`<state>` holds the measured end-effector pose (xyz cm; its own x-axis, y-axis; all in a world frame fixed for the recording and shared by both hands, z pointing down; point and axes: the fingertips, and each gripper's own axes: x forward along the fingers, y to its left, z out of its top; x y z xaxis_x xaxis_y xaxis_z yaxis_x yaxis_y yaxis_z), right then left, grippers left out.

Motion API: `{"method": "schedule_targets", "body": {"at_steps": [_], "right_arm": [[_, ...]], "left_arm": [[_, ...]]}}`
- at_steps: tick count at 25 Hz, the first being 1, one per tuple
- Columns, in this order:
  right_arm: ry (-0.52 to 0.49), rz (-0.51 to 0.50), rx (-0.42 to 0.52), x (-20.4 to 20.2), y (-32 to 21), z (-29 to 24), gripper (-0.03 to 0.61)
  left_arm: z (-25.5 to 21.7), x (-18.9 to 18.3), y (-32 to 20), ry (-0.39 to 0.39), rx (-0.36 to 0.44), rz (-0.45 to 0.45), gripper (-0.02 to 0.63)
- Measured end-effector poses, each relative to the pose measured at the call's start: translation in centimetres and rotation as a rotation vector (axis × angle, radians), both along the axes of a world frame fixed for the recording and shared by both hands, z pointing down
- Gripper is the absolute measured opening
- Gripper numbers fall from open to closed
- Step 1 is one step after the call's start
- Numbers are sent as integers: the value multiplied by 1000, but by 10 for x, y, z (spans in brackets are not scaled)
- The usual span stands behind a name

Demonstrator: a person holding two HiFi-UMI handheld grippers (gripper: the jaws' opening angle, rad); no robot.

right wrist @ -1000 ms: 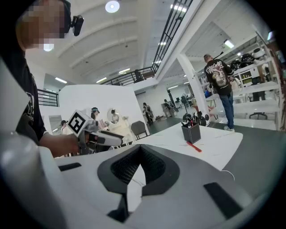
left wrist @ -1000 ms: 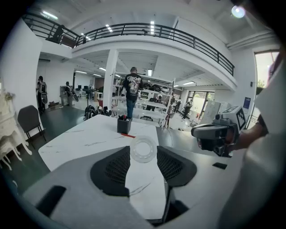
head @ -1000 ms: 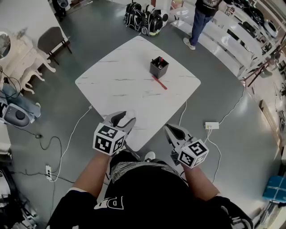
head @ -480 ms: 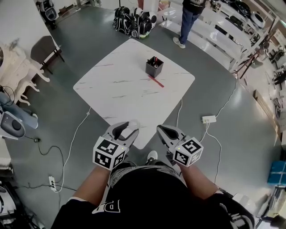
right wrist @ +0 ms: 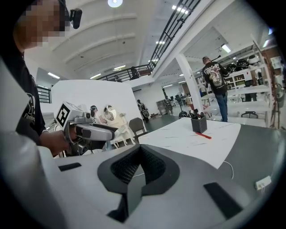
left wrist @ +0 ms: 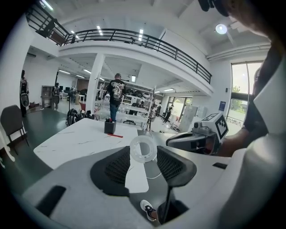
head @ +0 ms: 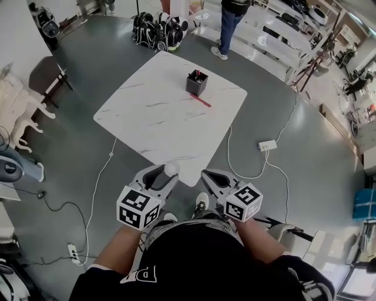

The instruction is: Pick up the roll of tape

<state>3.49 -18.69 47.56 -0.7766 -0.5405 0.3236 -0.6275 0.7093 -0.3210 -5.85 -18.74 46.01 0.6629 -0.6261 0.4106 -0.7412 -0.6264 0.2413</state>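
Left gripper (head: 166,174) is closed on the roll of tape (head: 171,169). Left gripper view: the roll of tape (left wrist: 143,150), a pale translucent ring, stands upright, pinched between the two dark ribbed pads (left wrist: 117,166) near their tips, its open centre facing the camera. The jaws are only as far apart as the roll is thick. The roll is clear of the table (head: 153,111), held in the air; in the head view it sits just over the table's near corner.

Right gripper (head: 207,176) is level with the left one, just beside it, with a gap between the two. Right gripper view: jaw tips (right wrist: 141,149) brought together, nothing between them.

On the white marbled table, toward the far corner: a black pen holder (head: 197,83) with pens in it, and a red pen (head: 200,101) lying flat just on its near side. Both are well apart from the grippers.

On the grey floor: a white power strip (head: 267,145) beside the table's right edge, with a cable running from it toward the near corner. Dark bags (head: 155,32) lie past the far corner. A person (head: 230,17) stands beyond the table.
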Motion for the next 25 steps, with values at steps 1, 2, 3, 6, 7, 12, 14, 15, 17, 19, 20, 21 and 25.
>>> {"method": "schedule_targets", "body": {"at_steps": [1,2,3,6,7,12,14,15,17,19,20,21,25], "right_arm": [[0,6,2,-3,6,-1,5],[0,13,4,-5,12,-2,5],[1,19,6,-8,18,-3,5],[13,38,15,-12,33,-4,5],[21,44,20,-13,37,-4,5],[54,67,38,-3,48,-4,5],[56,71,41,1,47,-5,5],[54,70,42,3,47,-5,5],[50,61,44,5,45,-8,5],[51,47,49,8,44,-14,5],[53,39,51,10,44,-16,5],[54,32,53,13,44,-19,5],[43,21,58,29,39,-21,5]], "left_arm": [[-1,-4,5,0,1,3,199],[-2,-7,10,0,3,8,199],[-2,-9,14,-2,6,15,199],[-1,-14,27,-10,14,42,199],[0,-14,31,-9,14,49,199],[1,-9,42,0,25,67,199],[-1,-8,43,-2,33,63,199],[-3,-8,44,-3,35,57,199],[-6,-9,45,-3,37,39,199],[-9,-8,43,0,35,18,199],[-11,-5,43,2,33,9,199],[-11,-2,43,3,31,2,199],[-13,18,38,9,34,-12,199]]}}
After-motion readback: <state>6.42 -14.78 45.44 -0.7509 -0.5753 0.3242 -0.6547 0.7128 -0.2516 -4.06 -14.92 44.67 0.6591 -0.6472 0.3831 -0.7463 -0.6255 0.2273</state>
